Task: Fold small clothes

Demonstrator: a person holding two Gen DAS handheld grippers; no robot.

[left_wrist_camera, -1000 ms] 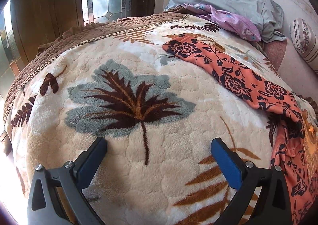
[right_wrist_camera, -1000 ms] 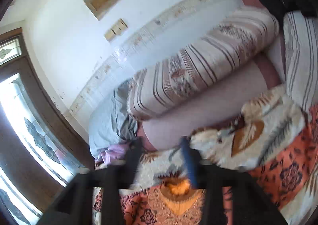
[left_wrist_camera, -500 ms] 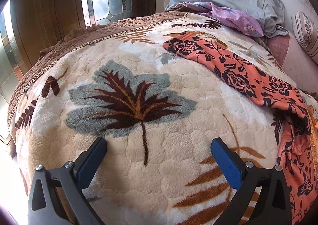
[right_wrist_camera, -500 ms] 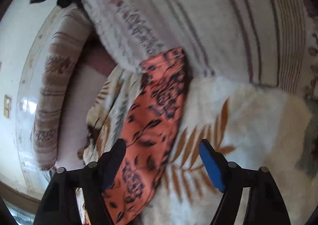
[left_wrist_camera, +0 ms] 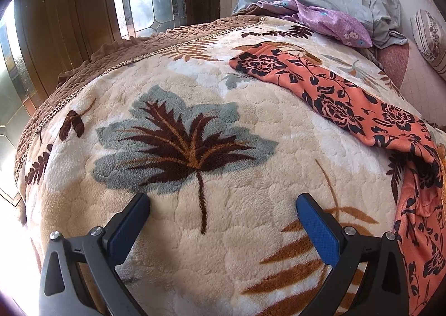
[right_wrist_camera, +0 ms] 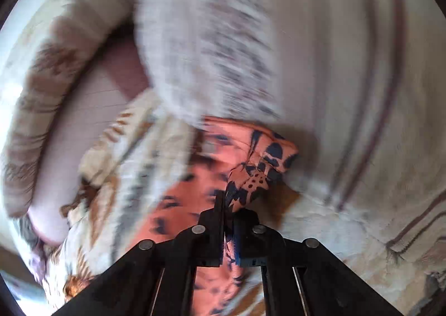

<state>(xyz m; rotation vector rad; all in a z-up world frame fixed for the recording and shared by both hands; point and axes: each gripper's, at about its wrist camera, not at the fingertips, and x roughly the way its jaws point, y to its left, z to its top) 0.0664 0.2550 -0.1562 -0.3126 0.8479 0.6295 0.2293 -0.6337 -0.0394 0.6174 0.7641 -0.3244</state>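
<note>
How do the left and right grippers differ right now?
The left gripper stands wide open with only the blanket between its fingers; the right gripper has just closed and is shut on the orange garment. The left view is sharp, the right view blurred. Both have blue pads and point down at the bed.

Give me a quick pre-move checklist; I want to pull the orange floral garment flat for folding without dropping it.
1. Right gripper shut on the orange floral garment, jaws just closed: ok.
2. Grip on a hem or corner: cannot tell, the cloth is bunched.
3. Left gripper open and empty: ok.
4. Left gripper near the garment: not ok, it is off to the side.
5. Blanket free for folding: ok.
</note>
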